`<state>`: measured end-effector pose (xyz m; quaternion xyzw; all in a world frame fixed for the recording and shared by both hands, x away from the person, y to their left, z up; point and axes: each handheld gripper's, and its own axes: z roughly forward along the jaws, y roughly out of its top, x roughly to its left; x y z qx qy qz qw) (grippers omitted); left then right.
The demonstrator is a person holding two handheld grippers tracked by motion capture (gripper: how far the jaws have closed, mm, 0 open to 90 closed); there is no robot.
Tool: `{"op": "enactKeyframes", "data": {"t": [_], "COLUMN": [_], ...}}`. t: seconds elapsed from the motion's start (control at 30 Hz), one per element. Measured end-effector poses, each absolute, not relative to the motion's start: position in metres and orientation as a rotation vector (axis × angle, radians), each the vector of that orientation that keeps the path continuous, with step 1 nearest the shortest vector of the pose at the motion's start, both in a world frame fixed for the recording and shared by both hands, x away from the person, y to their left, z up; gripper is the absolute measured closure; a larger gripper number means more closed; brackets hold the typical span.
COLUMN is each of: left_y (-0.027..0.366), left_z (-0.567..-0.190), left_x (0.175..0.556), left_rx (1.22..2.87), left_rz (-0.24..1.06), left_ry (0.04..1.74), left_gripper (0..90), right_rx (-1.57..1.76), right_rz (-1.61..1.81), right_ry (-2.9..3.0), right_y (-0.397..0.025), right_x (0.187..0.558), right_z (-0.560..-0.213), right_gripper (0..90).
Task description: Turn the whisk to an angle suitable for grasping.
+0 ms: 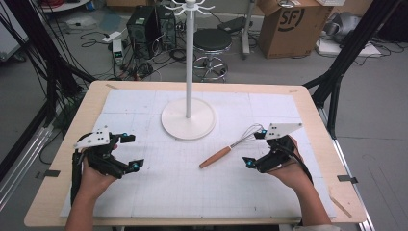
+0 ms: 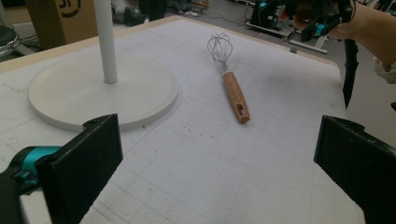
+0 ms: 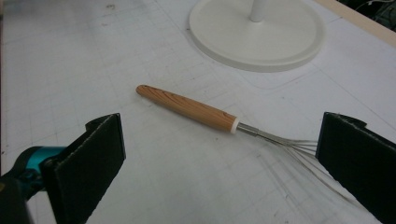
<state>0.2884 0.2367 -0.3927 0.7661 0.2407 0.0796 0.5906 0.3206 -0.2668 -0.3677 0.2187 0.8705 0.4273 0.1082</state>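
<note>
A whisk (image 1: 217,156) with a wooden handle and a wire head lies flat on the white grid mat, right of centre. My right gripper (image 1: 254,148) is open just to its right, its far jaw close beside the wire head. In the right gripper view the whisk (image 3: 187,108) lies across the gap ahead of the open gripper (image 3: 219,163), and the right jaw hides part of the wires. My left gripper (image 1: 132,152) is open and empty at the mat's left. Its view shows the whisk (image 2: 236,95) farther off, beyond the open gripper (image 2: 219,172).
A white stand with a round base (image 1: 187,126) and a tall pole (image 1: 189,57) rises at the mat's far middle. The wooden table edge (image 1: 308,96) frames the mat (image 1: 192,192). A stool (image 1: 211,41), a cardboard box (image 1: 293,24) and cables lie on the floor beyond.
</note>
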Motion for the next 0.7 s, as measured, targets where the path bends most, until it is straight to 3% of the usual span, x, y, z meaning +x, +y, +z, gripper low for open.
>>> {"op": "enactKeyframes", "data": {"t": [0.7], "left_y": [0.234], "left_z": [-0.393], "left_x": [0.29], "left_rx": [1.796], "left_rz": [0.177], "left_ry": [0.556], "left_gripper": [1.6], "right_rx": [0.509], "right_rz": [0.87], "right_ry": [2.799], "right_y": [-0.197], "right_x": [0.381], "right_z": [-0.37], "right_gripper": [1.4]}}
